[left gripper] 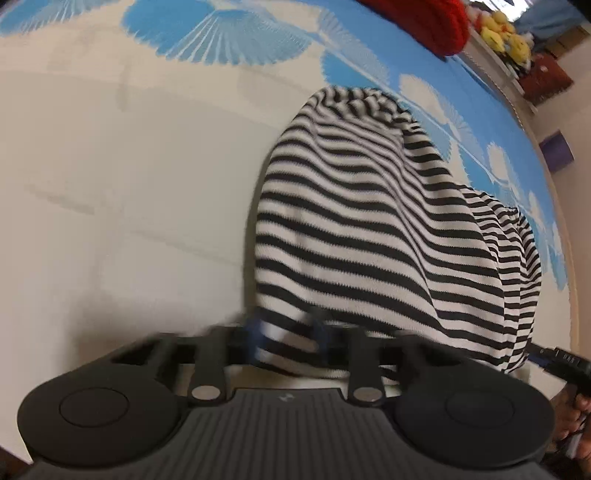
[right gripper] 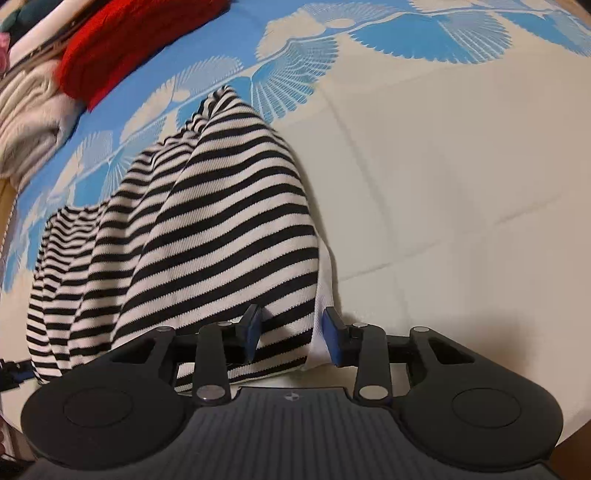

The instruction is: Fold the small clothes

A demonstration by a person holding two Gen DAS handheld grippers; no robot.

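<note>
A black-and-white striped garment (left gripper: 373, 236) hangs lifted above the bed, its far end trailing on the bedsheet (left gripper: 110, 184). My left gripper (left gripper: 288, 336) is shut on the striped garment's near edge; its blue pads are blurred. The right wrist view shows the same garment (right gripper: 207, 236) draped down to the left. My right gripper (right gripper: 291, 332) is shut on the garment's other near corner, with cloth bunched between its blue pads (right gripper: 334, 332). The right gripper's tip shows at the right edge of the left wrist view (left gripper: 557, 360).
The bedsheet (right gripper: 443, 184) is cream with a blue fan pattern at the far side. A red knitted item (right gripper: 129, 40) and a pile of pale clothes (right gripper: 26, 122) lie at the bed's far edge. Yellow plush toys (left gripper: 506, 33) sit on a shelf beyond.
</note>
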